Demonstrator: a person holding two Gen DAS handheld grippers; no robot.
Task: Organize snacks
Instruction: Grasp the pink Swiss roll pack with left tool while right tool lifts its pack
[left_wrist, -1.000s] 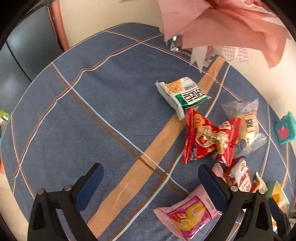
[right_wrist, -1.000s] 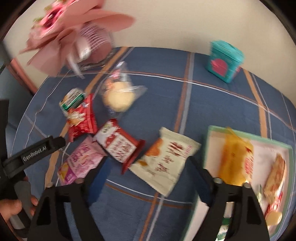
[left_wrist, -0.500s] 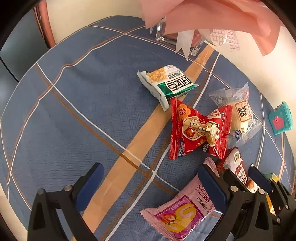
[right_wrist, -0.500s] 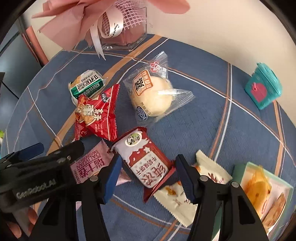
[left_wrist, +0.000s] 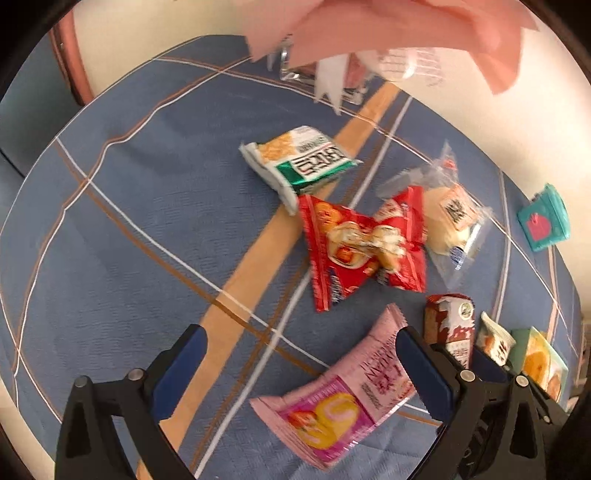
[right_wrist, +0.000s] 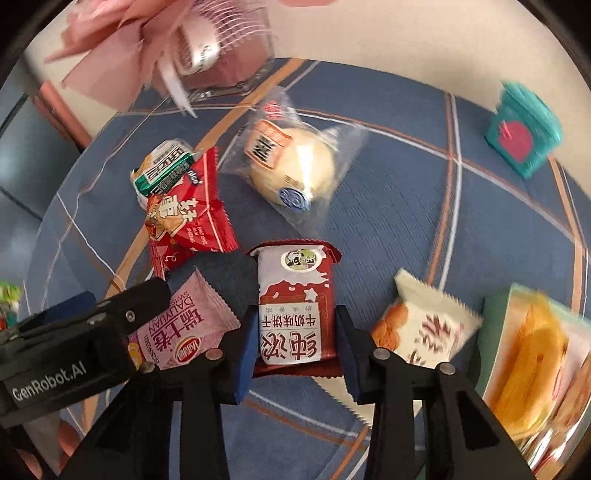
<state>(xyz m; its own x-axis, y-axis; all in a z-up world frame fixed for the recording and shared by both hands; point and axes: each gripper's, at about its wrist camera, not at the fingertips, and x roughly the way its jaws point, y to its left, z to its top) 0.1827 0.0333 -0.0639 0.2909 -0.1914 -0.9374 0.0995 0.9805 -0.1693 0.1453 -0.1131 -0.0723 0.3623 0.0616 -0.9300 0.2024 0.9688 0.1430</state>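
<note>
Several snack packets lie on a blue plaid tablecloth (left_wrist: 147, 206). My right gripper (right_wrist: 295, 343) is shut on a dark red and white biscuit packet (right_wrist: 295, 306), which also shows in the left wrist view (left_wrist: 450, 325). My left gripper (left_wrist: 303, 354) is open over a pink roll-cake packet (left_wrist: 351, 391), which also shows in the right wrist view (right_wrist: 177, 328). Farther off lie a red packet (left_wrist: 358, 243), a green and white packet (left_wrist: 303, 162) and a clear-wrapped bun (left_wrist: 447, 218). A white packet (right_wrist: 424, 328) lies beside a green tray (right_wrist: 495, 325) of snacks.
A glass vase with pink wrapping (right_wrist: 207, 48) stands at the far side of the table. A teal box (right_wrist: 521, 129) stands at the far right near the wall. The left gripper's body (right_wrist: 74, 343) reaches in from the left in the right wrist view.
My right gripper has moved forward and closed on the dark red biscuit packet. My left gripper has shifted so the pink packet lies between its open fingers.
</note>
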